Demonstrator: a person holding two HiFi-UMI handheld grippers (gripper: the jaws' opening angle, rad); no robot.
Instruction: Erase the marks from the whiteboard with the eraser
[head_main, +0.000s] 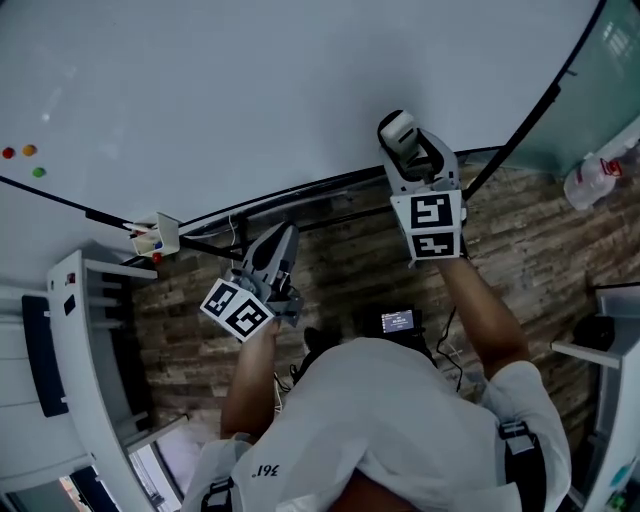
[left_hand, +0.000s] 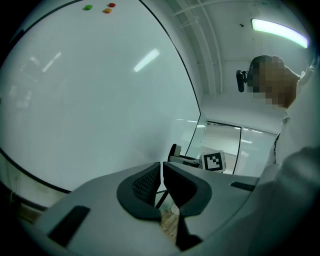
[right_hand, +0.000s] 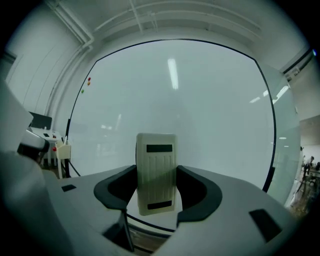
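Note:
A large whiteboard (head_main: 250, 90) fills the upper part of the head view; its surface (right_hand: 190, 110) looks clean of marks. My right gripper (right_hand: 156, 175) is shut on a cream eraser (right_hand: 156, 172), held upright just before the board's lower edge; in the head view the eraser (head_main: 398, 130) pokes out near the board's frame. My left gripper (left_hand: 161, 182) is shut with nothing between its jaws, held lower and to the left (head_main: 280, 250), apart from the board.
Three small round magnets (head_main: 25, 158) sit at the board's left. A small marker holder (head_main: 155, 238) hangs at the board's lower left corner. A white shelf unit (head_main: 95, 340) stands left. A spray bottle (head_main: 595, 175) lies right. Wood-pattern floor (head_main: 340, 270) below.

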